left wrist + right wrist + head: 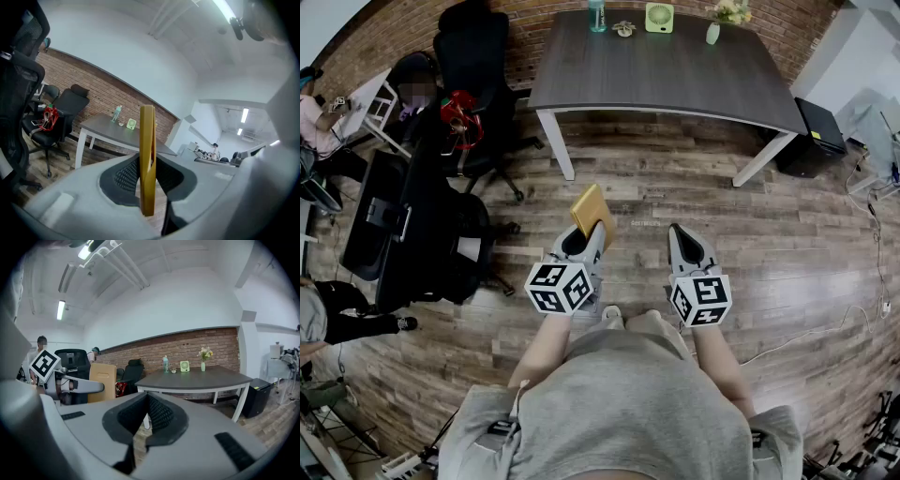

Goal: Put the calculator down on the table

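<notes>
A flat yellow calculator [592, 213] stands on edge between the jaws of my left gripper [593, 234], held over the wooden floor in front of the person. In the left gripper view the calculator [147, 154] shows edge-on and upright, and the left gripper [148, 164] is shut on it with both pads against its faces. My right gripper [678, 234] hovers beside it to the right, shut with nothing in it; in its own view the right gripper's [147, 395] tips meet. The dark grey table [675, 80] stands farther ahead, well beyond both grippers. The right gripper view also catches the calculator [102, 380] off to the left.
At the table's far edge stand a bottle [597, 14], a small green fan [659, 17] and a vase of flowers [715, 26]. Black office chairs [478, 84] and a desk with seated people fill the left. A black box [820, 131] sits right of the table.
</notes>
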A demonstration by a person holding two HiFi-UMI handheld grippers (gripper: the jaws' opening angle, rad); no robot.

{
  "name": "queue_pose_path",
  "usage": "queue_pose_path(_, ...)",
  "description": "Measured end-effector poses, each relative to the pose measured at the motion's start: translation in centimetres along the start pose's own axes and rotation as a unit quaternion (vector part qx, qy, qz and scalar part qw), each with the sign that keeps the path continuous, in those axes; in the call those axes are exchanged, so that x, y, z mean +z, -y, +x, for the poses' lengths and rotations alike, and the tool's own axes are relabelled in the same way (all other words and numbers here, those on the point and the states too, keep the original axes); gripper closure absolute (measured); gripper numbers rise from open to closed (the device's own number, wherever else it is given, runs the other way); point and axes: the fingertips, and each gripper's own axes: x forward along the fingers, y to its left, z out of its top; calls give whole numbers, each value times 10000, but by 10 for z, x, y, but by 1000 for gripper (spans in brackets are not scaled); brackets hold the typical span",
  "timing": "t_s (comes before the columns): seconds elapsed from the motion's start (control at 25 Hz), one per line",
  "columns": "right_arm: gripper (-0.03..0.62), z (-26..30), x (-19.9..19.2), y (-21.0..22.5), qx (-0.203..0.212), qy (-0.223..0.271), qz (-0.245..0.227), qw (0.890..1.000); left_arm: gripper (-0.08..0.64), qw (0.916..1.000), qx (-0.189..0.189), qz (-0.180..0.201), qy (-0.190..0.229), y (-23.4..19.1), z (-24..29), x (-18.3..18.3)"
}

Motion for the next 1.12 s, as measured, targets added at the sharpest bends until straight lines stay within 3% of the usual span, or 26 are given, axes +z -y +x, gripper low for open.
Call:
queue_pose_path(0.28,591,-22,2,-23,141,109,-78,9998,474,9999,64,29,105,9,-22,-3)
queue_pose_path(0.76,591,-14,2,-54,332,176,-16,9993,474,9995,-151,280,43,8,-30,3)
queue_pose_path(1.12,591,-20,-11,-65,382,37,93,9992,475,9997,-168,155,8,2,-37,-4)
